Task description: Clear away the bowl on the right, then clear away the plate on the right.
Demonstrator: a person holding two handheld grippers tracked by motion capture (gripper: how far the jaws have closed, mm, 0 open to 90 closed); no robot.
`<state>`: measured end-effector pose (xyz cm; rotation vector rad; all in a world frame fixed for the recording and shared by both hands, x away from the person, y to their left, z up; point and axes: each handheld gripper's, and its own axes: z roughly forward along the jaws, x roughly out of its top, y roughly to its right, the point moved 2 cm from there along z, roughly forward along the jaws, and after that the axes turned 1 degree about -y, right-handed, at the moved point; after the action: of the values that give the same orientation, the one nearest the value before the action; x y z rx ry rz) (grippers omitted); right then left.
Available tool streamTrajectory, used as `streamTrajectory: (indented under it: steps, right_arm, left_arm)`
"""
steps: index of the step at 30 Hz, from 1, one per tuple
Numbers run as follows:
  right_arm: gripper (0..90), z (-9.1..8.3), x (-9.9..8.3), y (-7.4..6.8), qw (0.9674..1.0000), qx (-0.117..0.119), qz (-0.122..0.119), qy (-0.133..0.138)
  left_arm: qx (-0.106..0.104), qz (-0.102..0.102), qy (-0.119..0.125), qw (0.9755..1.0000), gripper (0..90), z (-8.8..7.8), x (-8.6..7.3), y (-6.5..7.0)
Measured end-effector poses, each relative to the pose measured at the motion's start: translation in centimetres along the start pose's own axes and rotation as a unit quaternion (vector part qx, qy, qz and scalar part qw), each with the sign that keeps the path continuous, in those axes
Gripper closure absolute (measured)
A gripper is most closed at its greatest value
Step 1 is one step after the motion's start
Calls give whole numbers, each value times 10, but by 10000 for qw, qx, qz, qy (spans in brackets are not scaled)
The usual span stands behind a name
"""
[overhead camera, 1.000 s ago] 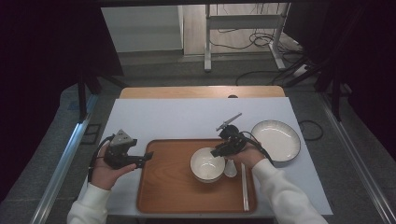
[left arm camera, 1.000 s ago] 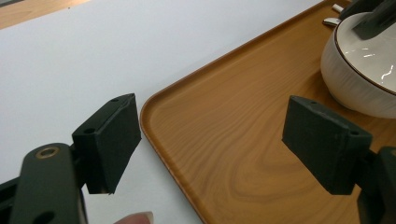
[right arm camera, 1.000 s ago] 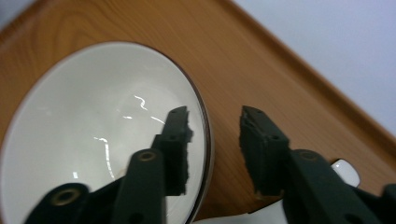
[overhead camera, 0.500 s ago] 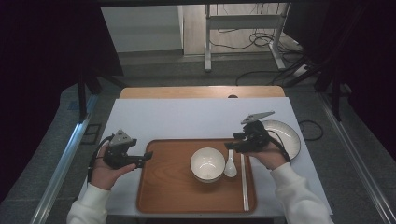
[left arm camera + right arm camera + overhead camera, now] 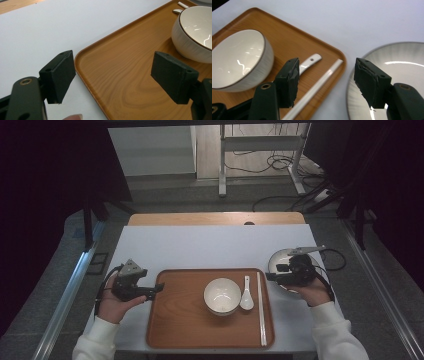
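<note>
A wooden tray lies on the white table top, at about 6 o'clock of the table in the high view. On it stands a white bowl, upright and empty, slightly toward 3 o'clock of the tray's middle. A white ceramic spoon lies just beside the bowl at its 3 o'clock, and a pair of pale chopsticks lies along the tray's edge at 3 o'clock, pointing from 12 to 6 o'clock. A wide, shallow white plate rests on the table off the tray, near the tray's corner at 2 o'clock. The right gripper hangs over this plate, near its side at 9 o'clock, with its tips toward the tray. Its jaws have just been opening and now stand wide apart, with nothing between them; in the right gripper view the chopsticks and the plate's rim show through the gap, well below the pads. The left gripper is held at 9 o'clock of the tray, its tips at the tray's rim. Its jaws also stand wide open and hold nothing; in the left gripper view one pad is over the white table top and the other over the wood of the tray. Whether either pad touches the tray cannot be told. The bowl appears at 2 o'clock in that view, apart from the gripper.
</note>
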<state>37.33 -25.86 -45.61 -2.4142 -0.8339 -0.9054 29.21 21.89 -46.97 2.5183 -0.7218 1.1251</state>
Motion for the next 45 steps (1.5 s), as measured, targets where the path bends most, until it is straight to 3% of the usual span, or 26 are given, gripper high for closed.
streamTrajectory:
  steps: [11,19,25,30,39,45]
  right_arm:
    - [370,-11,-10,24,9993,-285,255,-24]
    - [368,-15,-14,34,9987,-347,377,-21]
    - [369,-20,-17,44,9969,-628,461,-48]
    - [376,-25,-19,58,9939,-910,618,-52]
    - [378,-28,-29,95,9826,-1470,1117,-187]
    - [375,-30,-36,112,9774,-1619,1342,-220]
  left_arm:
    - [-3,-26,2,10000,196,-1,0,-1]
    - [22,-28,26,10000,195,-2,-1,-1]
    - [27,-28,39,10000,194,-3,0,-2]
    - [35,-20,53,10000,194,-4,0,-2]
    - [36,-24,51,10000,194,-3,0,-1]
    - [33,-14,40,10000,194,-2,0,-1]
